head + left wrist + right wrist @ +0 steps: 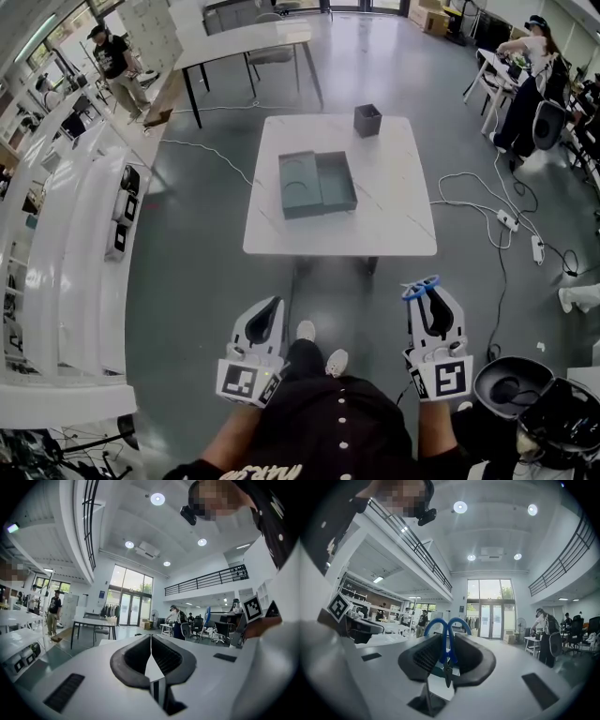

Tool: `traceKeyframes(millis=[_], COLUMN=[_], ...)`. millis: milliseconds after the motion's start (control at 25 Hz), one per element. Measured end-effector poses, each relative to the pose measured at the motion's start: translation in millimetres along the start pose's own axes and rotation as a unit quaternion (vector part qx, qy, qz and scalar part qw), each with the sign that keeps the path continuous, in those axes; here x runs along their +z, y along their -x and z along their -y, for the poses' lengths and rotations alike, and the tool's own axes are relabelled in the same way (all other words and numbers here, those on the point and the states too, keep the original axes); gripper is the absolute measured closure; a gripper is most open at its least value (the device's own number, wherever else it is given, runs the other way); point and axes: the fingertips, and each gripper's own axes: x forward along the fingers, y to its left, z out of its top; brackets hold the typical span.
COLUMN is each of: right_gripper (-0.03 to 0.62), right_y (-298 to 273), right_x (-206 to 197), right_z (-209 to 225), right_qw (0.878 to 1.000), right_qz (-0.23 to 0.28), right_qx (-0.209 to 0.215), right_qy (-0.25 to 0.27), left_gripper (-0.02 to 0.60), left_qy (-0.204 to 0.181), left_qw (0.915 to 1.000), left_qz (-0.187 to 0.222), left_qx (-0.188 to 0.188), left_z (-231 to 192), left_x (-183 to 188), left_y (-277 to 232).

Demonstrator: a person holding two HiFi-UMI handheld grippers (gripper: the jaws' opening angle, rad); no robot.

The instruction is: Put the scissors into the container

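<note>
- blue plastic loops of the scissors stick out ahead of the right gripper in the head view, low right. they are well apart from the white table, which carries a grey-teal open box and a small dark pot. either could be the container, cannot tell which. the left gripper sits low left.
- left gripper view: left gripper has its jaws pressed together with nothing between them.
- right gripper view: right gripper has its jaws clamped on the scissors just under the loops, blades closed and pointing back toward the camera.
- handling, my guess: light, stiff, with thin slick blades. they may swivel in the pads, so gripping the handle neck near the pivot looks right.
</note>
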Motion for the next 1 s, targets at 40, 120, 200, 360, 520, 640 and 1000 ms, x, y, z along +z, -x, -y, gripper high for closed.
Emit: traceKeyframes(millis=[40, 120, 200, 360, 520, 640, 1000], right_gripper=[0.493, 0.493, 0.493, 0.493, 0.493, 0.493, 0.493], right_y=[-1, -2, -6, -18, -32, -46, -102], right_x=[0, -2, -6, -10, -12, -13, -19], right_z=[0, 3, 5, 10, 18, 24, 54], right_qw=[1.000, 1.000, 1.000, 1.000, 1.000, 1.000, 1.000], right_qz=[0.000, -0.001, 0.000, 0.000, -0.002, -0.002, -0.010], right_qx=[0.000, -0.002, -0.005, -0.006, -0.005, -0.005, -0.011], right_qy=[-0.001, -0.002, -0.003, -0.002, 0.001, 0.004, 0.007], left_gripper=[0.551, 0.551, 0.551, 0.551, 0.551, 0.551, 0.551], left_qy=[0.000, 0.000, 0.001, -0.001, -0.002, 0.000, 0.006], left_qw=[1.0000, 1.0000, 1.0000, 1.0000, 0.9999, 1.0000, 1.0000], left_qz=[-0.001, -0.002, -0.002, 0.002, 0.007, 0.009, 0.006], left_qx=[0.000, -0.001, -0.003, -0.007, -0.007, -0.004, -0.004], left_z=[0, -1, -2, -9, -16, -24, -59], left_x=[0, -1, -3, -2, 2, 3, 9], left_y=[-1, -4, -9, -24, -41, -54, -114])
